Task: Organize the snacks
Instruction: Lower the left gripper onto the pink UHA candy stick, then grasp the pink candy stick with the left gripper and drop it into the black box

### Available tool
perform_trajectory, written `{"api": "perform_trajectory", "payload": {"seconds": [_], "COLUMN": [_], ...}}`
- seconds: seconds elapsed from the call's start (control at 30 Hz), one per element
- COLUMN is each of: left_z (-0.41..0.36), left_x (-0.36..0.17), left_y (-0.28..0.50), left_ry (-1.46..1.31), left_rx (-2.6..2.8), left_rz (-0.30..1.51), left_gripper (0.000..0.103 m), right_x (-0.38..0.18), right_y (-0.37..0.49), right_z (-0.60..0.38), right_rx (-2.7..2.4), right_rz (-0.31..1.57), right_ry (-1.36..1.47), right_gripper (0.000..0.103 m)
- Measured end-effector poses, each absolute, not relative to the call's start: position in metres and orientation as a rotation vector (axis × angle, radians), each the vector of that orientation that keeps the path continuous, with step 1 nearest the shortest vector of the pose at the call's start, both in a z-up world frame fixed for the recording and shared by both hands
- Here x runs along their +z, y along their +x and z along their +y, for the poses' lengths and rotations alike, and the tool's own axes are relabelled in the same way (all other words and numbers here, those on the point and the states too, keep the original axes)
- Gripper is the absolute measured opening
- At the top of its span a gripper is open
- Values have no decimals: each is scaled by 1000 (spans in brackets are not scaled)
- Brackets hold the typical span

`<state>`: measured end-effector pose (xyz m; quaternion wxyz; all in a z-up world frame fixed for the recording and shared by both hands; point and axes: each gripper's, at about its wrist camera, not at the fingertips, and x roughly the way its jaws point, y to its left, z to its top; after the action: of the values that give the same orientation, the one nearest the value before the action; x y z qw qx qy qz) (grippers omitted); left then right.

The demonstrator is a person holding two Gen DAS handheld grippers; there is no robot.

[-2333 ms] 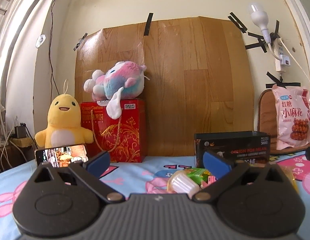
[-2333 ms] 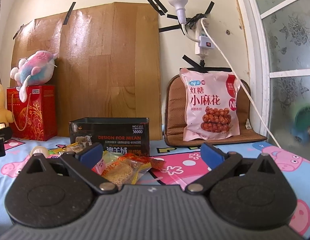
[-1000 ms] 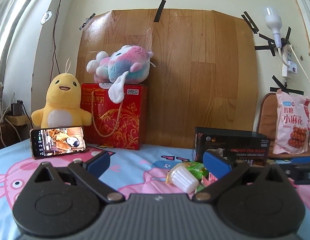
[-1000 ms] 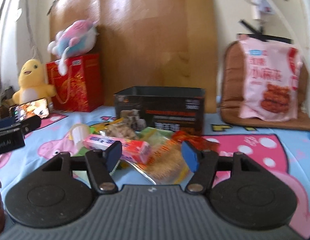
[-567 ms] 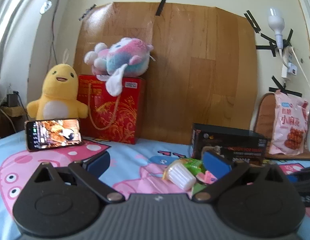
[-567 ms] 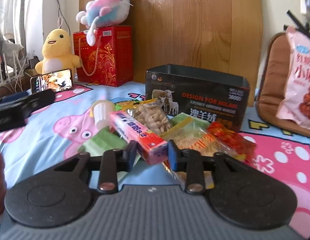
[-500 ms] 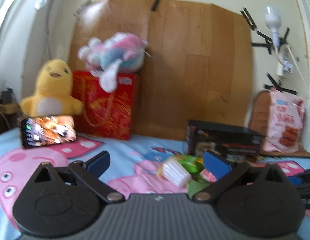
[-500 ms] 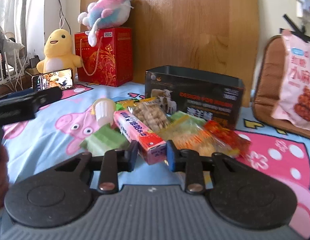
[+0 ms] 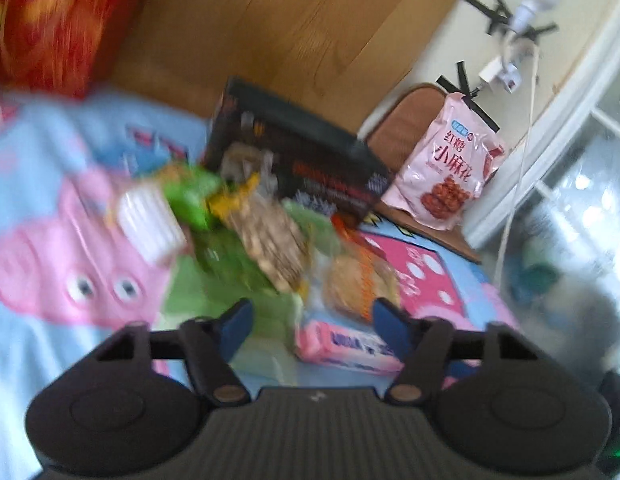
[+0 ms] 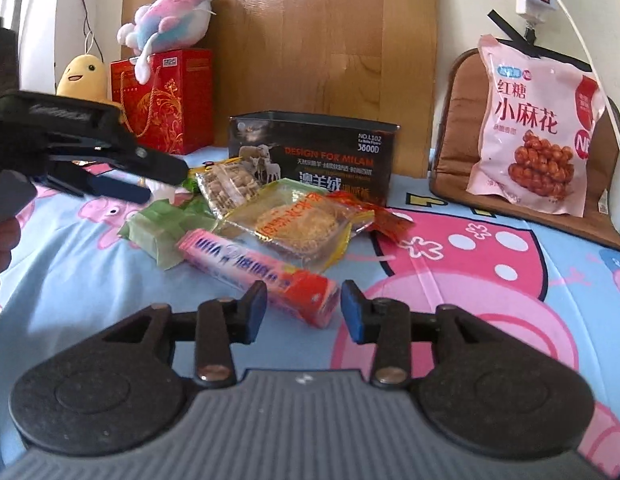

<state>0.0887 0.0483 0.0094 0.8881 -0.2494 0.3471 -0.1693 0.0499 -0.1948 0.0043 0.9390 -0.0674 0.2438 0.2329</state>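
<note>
A pile of snacks lies on the cartoon-print bedsheet point(image 10: 490, 280) in front of an open black tin box point(image 10: 310, 152). My right gripper point(image 10: 304, 310) is opening. The red end of a long pink tube packet point(image 10: 246, 266) lies between its pads, with a small gap on each side. The blurred left wrist view shows my left gripper point(image 9: 312, 322) closing over a green wrapper point(image 9: 238, 280) and the pink tube packet point(image 9: 342, 346), pressing on neither. In the right wrist view, the left gripper point(image 10: 158, 182) hovers over the pile's left side. A peanut packet point(image 10: 230, 184) and a cake packet point(image 10: 298, 224) lie behind the tube.
A big pink snack bag point(image 10: 538, 128) leans on a brown cushion point(image 10: 462, 128) at the right. A red gift bag point(image 10: 170, 96) with plush toys stands at the back left. A white cable point(image 10: 590, 60) hangs by the window. A hand point(image 10: 2, 232) shows at the left edge.
The left wrist view has swung right and tipped down onto the pile, its jaws narrower. The right jaws closed around the pink tube, then parted again; the tube now lies on the sheet.
</note>
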Motion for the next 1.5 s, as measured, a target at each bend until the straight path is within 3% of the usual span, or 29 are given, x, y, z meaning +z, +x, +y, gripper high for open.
{"api": "perform_trajectory", "payload": {"seconds": [0.4, 0.53, 0.9, 1.2, 1.23, 1.27, 1.5], "left_z": [38, 30, 27, 9, 8, 6, -13], "left_x": [10, -5, -5, 13, 12, 10, 13], "left_y": [98, 105, 102, 88, 88, 89, 66], "left_ry": [-531, -570, -551, -366, -367, -364, -200], "left_rx": [-401, -428, -399, -343, -346, -358, -335], "left_rz": [775, 867, 854, 780, 783, 793, 758], "left_gripper": [58, 57, 52, 67, 63, 52, 47], "right_x": [-1, -1, -3, -3, -3, -4, -3], "right_y": [50, 50, 55, 55, 55, 55, 53], "right_z": [-200, -200, -195, -194, -194, -193, -195], "right_rx": [469, 466, 476, 483, 482, 480, 440], "right_rz": [522, 520, 563, 565, 566, 566, 548], "right_ry": [-101, -96, -116, -114, -119, -121, -103], "right_gripper": [54, 54, 54, 54, 54, 54, 39]}}
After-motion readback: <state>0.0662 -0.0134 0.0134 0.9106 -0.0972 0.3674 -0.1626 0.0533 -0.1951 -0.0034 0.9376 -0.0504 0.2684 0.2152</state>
